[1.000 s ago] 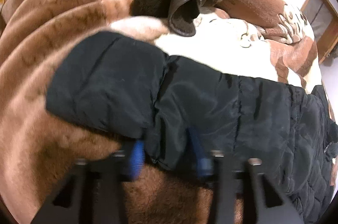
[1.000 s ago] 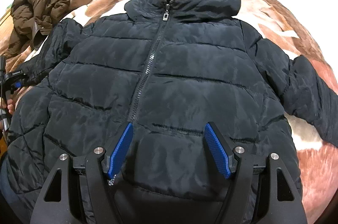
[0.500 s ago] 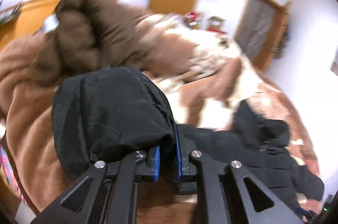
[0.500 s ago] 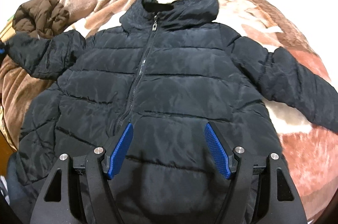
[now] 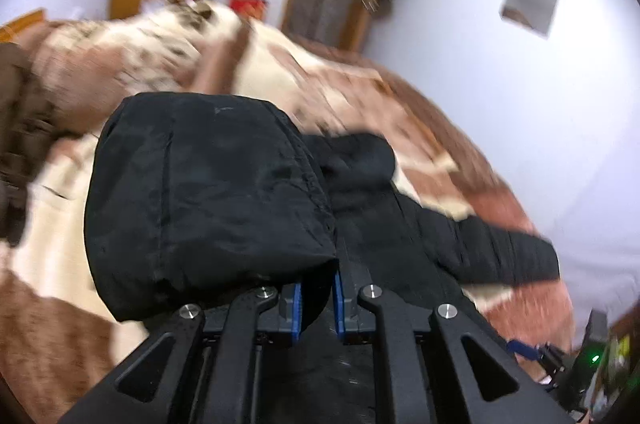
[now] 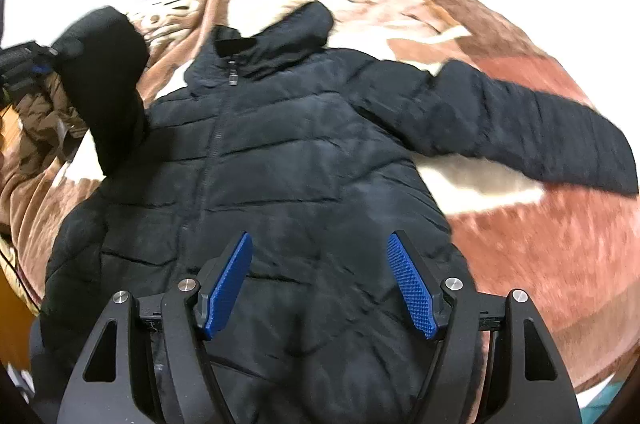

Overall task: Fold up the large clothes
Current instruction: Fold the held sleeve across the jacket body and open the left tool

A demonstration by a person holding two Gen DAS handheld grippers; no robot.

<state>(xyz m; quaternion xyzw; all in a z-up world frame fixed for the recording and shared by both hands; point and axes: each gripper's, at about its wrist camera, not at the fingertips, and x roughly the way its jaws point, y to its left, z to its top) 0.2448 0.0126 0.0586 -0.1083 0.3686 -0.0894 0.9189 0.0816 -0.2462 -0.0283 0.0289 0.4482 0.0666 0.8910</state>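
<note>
Left to right: the left tongs [image 5: 316, 298], nearly closed, pinch the cuff of the lifted left-hand sleeve [image 6: 106, 84], raised off the bed [image 6: 540, 224]. The black puffer jacket [image 6: 300, 184] lies zip-up, collar away. The right tongs [image 6: 320, 288] hover wide open and empty above its hem. The sleeve's fold should run rightward across the chest; the left tongs are nearer.

The puffer jacket [image 6: 304, 160] is black all over, quilted in horizontal bands. Under it the blanket [image 6: 520, 232] runs brown, rust and cream, with dark paw prints toward its far left corner. Both grippers' pads [image 6: 412, 288] are bright blue on black frames.
</note>
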